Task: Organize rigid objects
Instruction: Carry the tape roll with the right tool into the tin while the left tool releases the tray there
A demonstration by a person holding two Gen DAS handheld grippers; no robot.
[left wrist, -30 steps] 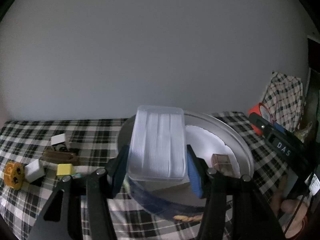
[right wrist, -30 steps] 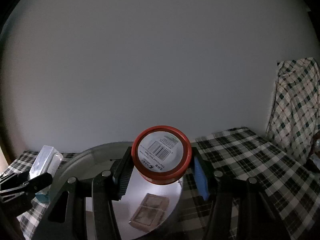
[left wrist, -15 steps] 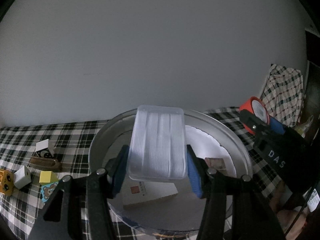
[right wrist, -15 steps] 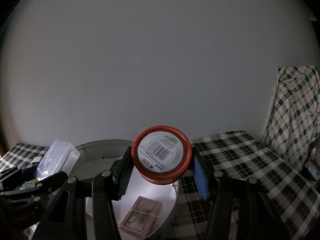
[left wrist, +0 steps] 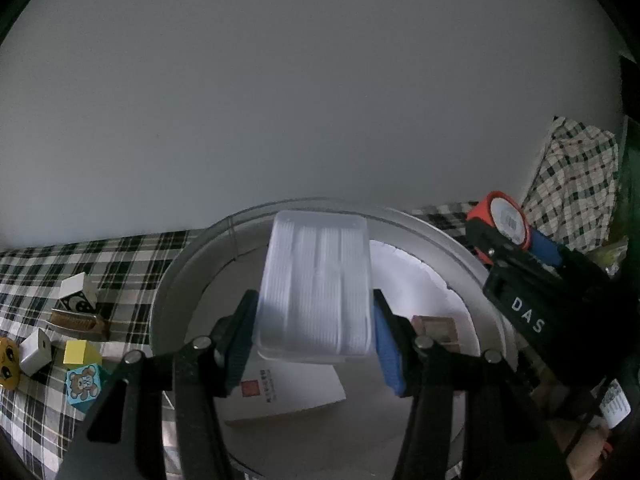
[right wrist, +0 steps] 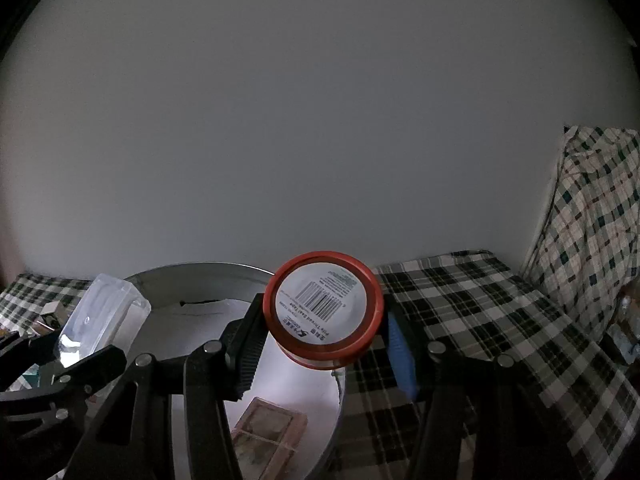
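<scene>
My left gripper is shut on a clear ribbed plastic box, held over the round metal basin. My right gripper is shut on a red-rimmed round tape case with a barcode label, above the basin's right rim. Each view shows the other hand's load: the tape case at the right in the left wrist view, the clear box at the left in the right wrist view. In the basin lie a white card box and a brown two-pane block.
On the checked cloth left of the basin lie a bear block, a yellow block, white cubes, a brown comb-like piece and a yellow toy. A checked cloth hangs at the right. A plain wall stands behind.
Both grippers have moved forward over the basin with their loads, so the basin now fills more of each view. The small blocks have slid toward the left edge of the left wrist view.
</scene>
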